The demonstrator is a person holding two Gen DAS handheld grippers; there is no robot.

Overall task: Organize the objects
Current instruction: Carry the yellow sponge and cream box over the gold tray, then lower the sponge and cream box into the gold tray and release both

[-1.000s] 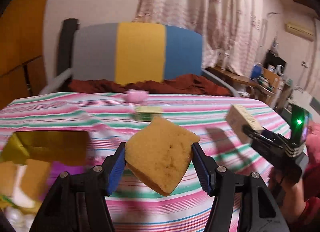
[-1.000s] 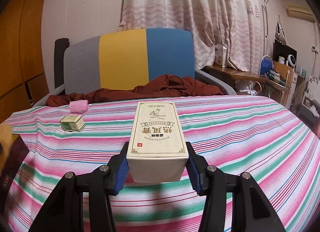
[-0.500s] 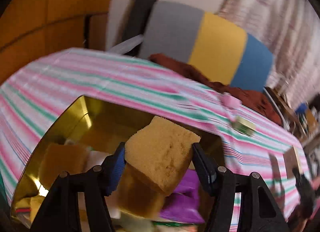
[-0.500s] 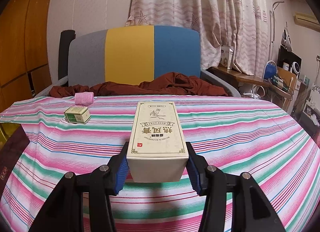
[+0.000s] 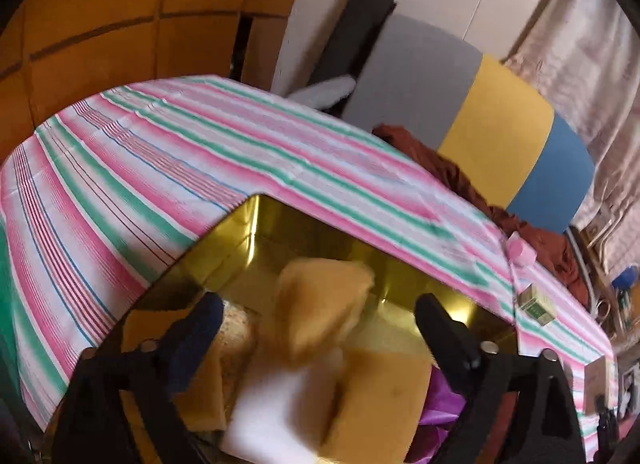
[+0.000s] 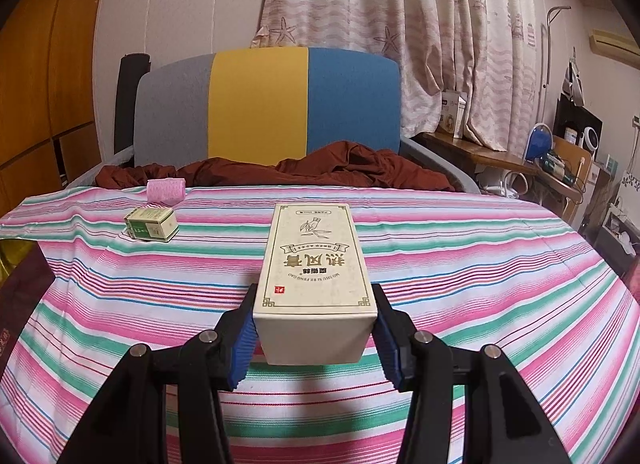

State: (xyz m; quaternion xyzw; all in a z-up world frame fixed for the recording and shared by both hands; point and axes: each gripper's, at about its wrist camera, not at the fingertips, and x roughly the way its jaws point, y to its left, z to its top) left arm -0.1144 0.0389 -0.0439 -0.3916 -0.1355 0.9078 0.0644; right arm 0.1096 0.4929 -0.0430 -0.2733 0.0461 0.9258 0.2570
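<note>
My left gripper (image 5: 316,318) is spread wide over the gold tin (image 5: 256,220), sponge (image 5: 320,300) loose between its fingers; my right gripper (image 6: 314,328) clamps the cream box (image 6: 314,264) above the desk (image 6: 480,264)

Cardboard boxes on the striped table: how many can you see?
2. The tall cream box is gripped by the right tool; the small green box lies far left near the pink roll. Others may be hidden.

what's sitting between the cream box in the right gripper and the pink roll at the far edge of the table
In the right wrist view, a small green box lies on the striped cloth between the cream box and the pink roll, nearer the roll.
</note>
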